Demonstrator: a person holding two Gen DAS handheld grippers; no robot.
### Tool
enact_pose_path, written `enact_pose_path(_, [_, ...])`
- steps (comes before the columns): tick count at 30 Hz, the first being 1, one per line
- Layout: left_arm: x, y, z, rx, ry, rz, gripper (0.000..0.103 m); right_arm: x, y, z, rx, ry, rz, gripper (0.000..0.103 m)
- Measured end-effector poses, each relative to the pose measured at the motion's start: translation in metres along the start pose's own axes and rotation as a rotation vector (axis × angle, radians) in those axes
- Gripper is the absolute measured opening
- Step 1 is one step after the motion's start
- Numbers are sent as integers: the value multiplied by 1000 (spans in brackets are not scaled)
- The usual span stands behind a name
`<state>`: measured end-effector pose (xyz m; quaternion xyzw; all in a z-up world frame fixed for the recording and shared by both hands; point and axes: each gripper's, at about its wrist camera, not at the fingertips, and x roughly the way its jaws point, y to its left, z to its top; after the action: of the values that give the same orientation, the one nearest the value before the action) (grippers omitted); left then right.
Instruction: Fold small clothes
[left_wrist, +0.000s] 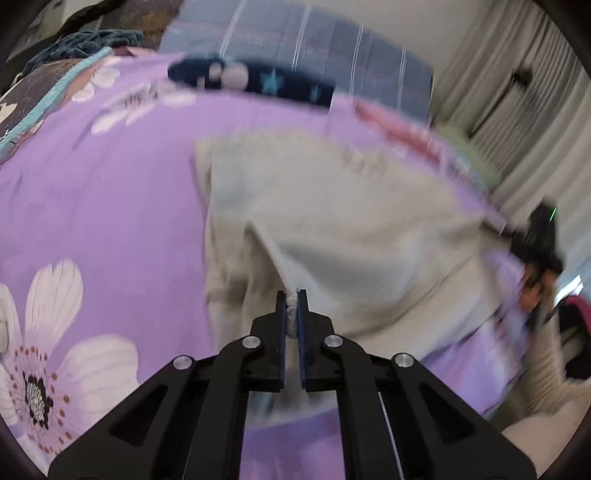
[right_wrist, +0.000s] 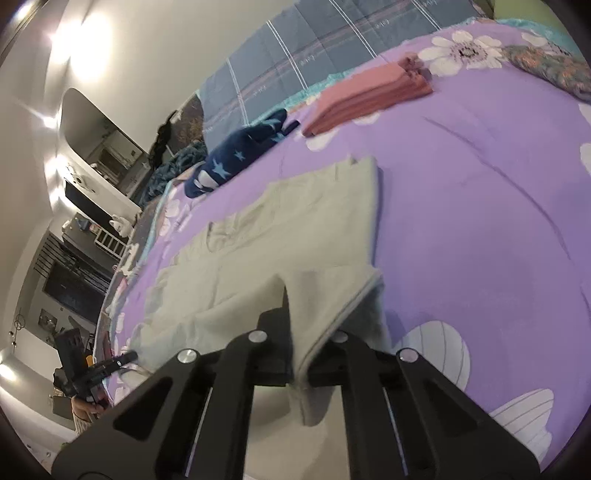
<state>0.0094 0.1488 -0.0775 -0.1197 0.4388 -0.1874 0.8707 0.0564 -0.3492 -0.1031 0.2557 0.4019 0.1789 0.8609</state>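
So the big purple flower-print bedspread (right_wrist: 480, 206) takes up most of the view. The pale beige cotton garment (right_wrist: 280, 236) lies flat across it, long axis running from the grippers toward the blue striped pillow (right_wrist: 314, 48). Left gripper (left_wrist: 291, 317) and right gripper (right_wrist: 295, 332) are both pinched tight on its near edge.

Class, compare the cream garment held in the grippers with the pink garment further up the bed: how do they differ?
The cream garment is spread out, its near edge pinched in both closed jaws; the pink garment is folded into a compact stack, untouched. Cream looks larger and lies nearer, pink farther. Both rest on the purple floral bedspread.
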Motion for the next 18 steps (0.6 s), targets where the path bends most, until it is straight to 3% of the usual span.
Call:
enact_pose_path(2, [-21, 1, 26, -39, -111, -54, 5, -11, 6, 13, 16, -38, 52, 3])
enact_pose_path(4, [-32, 5, 53, -72, -189, -60, 5, -16, 11, 33, 48, -64, 92, 3])
enact_pose_path(8, [-13, 24, 112, -143, -278, 65, 5, 2, 15, 72, 33, -92, 35, 4])
enact_pose_path(9, [0, 31, 119, -162, -268, 72, 5, 12, 14, 79, 19, -85, 12, 10])
enact_pose_path(10, [22, 40, 127, -177, -235, 85, 9, 28, 8, 85, 25, -50, -45, 37])
enact_pose_path(11, [38, 48, 129, -190, -204, 99, 17, 37, 3, 87, 46, -24, -97, 55])
enact_pose_path(12, [52, 55, 129, -210, -171, 118, 40, 45, -4, 86, 73, -8, -130, 63])
enact_pose_path(15, [78, 68, 119, -214, -128, 125, 47, 48, -15, 81, 58, -1, -117, 62])
enact_pose_path(18, [85, 73, 109, -185, -125, 115, 57, 39, -18, 81, -31, -34, -187, 62])
